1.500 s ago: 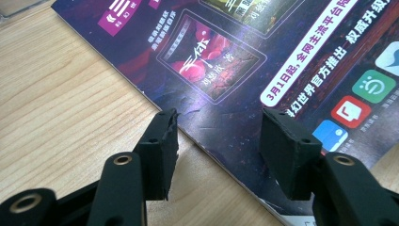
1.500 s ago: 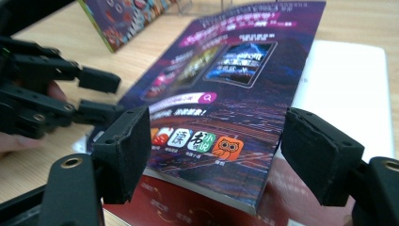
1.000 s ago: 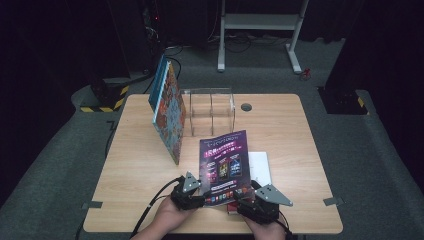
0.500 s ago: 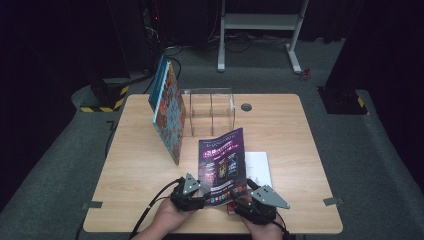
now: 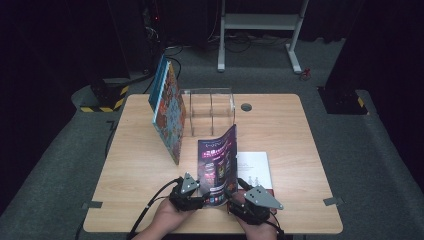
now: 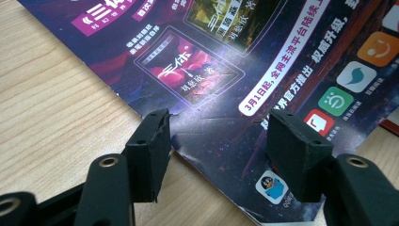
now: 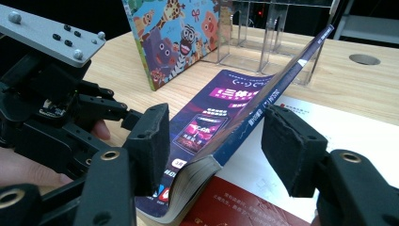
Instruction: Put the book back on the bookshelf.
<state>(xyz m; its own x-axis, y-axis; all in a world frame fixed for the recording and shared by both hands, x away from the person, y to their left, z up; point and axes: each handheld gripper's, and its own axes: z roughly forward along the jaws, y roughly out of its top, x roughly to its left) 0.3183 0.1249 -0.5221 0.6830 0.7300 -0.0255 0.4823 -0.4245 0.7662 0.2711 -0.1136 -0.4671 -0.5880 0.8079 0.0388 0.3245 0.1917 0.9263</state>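
Observation:
A purple magazine (image 5: 216, 165) stands tilted on its lower edge near the table's front, its cover facing left. My left gripper (image 5: 201, 199) sits at its lower left corner. In the left gripper view the jaws (image 6: 219, 146) stand open over the cover's (image 6: 235, 70) bottom edge, with nothing pinched between them. My right gripper (image 5: 233, 201) is at the lower right. Its jaws (image 7: 216, 141) have just been closing and straddle the magazine's (image 7: 235, 127) thick edge. A gap still shows at the right pad.
A white and red book (image 5: 256, 167) lies flat under the magazine's right side. A colourful children's book (image 5: 167, 115) leans against a clear acrylic holder (image 5: 210, 107) at the back. A round hole (image 5: 245, 106) is in the wooden table (image 5: 290, 145).
The magazine has tipped up steeper and shows narrower. The right gripper has edged left toward its lower edge. The left gripper has kept still.

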